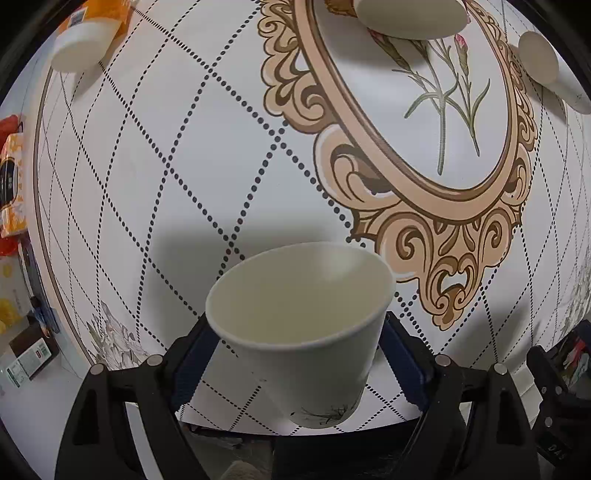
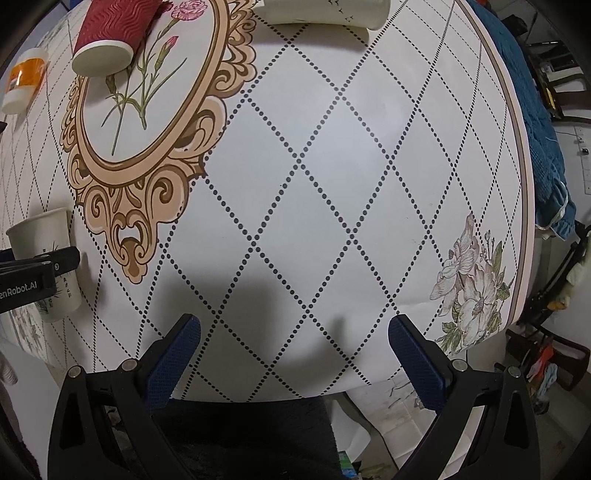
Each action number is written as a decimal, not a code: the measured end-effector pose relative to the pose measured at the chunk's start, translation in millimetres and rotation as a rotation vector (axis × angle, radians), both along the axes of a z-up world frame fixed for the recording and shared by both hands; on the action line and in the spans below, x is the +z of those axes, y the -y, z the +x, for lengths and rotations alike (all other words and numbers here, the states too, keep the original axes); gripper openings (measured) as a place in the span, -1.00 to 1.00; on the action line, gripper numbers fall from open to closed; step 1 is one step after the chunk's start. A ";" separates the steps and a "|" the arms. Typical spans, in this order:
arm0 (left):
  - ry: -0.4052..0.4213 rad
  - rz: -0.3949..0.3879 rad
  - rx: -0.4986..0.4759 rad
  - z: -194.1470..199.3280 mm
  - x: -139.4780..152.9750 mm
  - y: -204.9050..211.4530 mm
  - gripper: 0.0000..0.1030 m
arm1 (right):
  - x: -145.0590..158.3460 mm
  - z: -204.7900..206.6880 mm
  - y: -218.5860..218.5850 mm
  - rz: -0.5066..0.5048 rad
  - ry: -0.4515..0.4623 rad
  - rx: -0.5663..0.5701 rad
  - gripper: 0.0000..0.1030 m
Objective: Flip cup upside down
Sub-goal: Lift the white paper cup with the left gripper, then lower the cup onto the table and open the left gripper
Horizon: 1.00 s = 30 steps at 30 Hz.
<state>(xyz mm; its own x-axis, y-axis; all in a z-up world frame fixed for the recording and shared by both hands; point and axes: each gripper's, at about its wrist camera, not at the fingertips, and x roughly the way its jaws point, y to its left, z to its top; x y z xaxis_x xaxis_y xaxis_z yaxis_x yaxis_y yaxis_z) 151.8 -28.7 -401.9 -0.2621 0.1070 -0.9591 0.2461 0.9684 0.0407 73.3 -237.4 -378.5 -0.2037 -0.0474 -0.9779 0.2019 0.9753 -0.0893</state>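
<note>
Left wrist view: the left gripper point(image 1: 297, 343) clamps the white paper cup point(image 1: 301, 328) between both fingers, mouth facing the camera, above the patterned table point(image 1: 147, 166). Other cups point(image 1: 410, 16) stand beyond.

Right wrist view: the right gripper point(image 2: 293, 345) is spread wide and empty. The red cup point(image 2: 110, 37) stands inverted far left.

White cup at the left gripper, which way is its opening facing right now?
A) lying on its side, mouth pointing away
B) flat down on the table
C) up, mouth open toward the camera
C: the white cup sits between the fingers of the left gripper with its rim uppermost and the empty inside visible; in the right wrist view it also stands rim-up, so it is not yet flipped.
</note>
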 end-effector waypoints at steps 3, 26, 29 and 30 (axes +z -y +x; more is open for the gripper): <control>0.000 -0.013 0.011 -0.4 2.2 -5.5 0.67 | 2.1 1.7 -5.2 -0.001 0.003 0.003 1.00; 0.292 -0.052 0.203 -68.8 139.7 -82.9 0.69 | 92.6 -18.2 -56.2 0.119 0.167 0.045 1.00; 0.312 -0.061 0.205 -76.6 144.3 -92.2 0.69 | 108.7 -21.4 -70.1 0.131 0.200 0.056 1.00; 0.320 -0.063 0.203 -78.2 146.0 -95.4 0.69 | 114.1 -21.0 -75.1 0.137 0.209 0.057 1.00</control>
